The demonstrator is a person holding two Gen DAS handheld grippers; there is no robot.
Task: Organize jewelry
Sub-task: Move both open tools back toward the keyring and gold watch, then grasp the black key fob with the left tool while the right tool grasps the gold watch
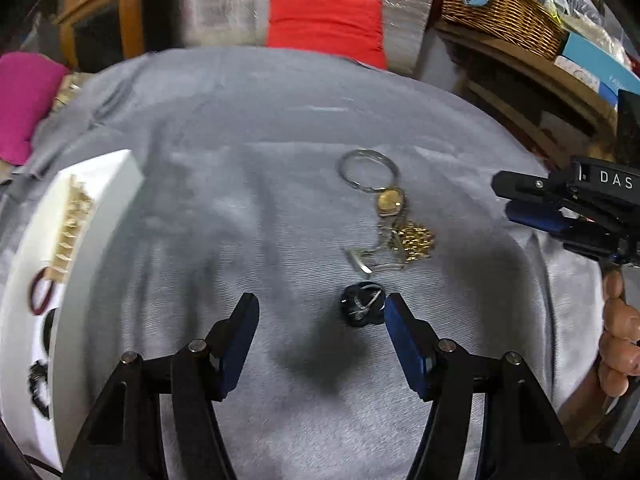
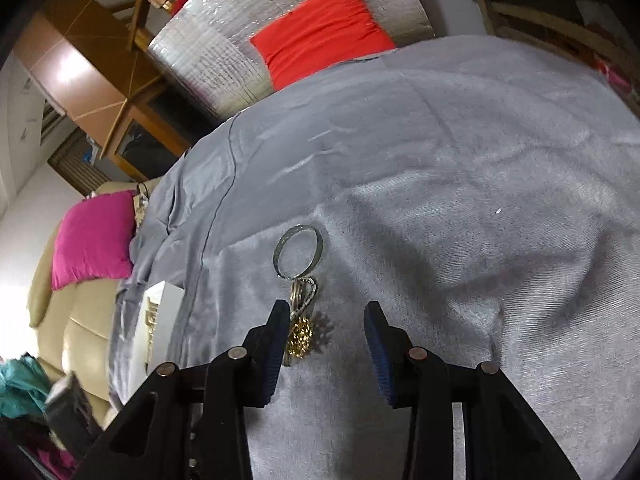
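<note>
A heap of jewelry lies on the grey cloth (image 1: pixel 248 208): a silver bangle (image 1: pixel 368 170), a gold watch (image 1: pixel 390 200), a gold chain cluster (image 1: pixel 416 240) and a silver piece (image 1: pixel 360 262). A black beaded item (image 1: pixel 362 306) lies just inside the right finger of my open, empty left gripper (image 1: pixel 322 308). A white organizer box (image 1: pixel 100 216) at the left holds gold pieces, a dark red ring and black bands. My right gripper (image 2: pixel 326 316) is open and empty, its left finger beside the gold cluster (image 2: pixel 300 336), below the bangle (image 2: pixel 298 252). It also shows in the left wrist view (image 1: pixel 516 196).
A red cushion (image 1: pixel 326 26) and silver roll stand behind the cloth. A pink cushion (image 1: pixel 24 100) lies at the left, a wicker basket (image 1: pixel 500 12) on shelves at the right. A beige sofa (image 2: pixel 68 320) is beyond the cloth's left edge.
</note>
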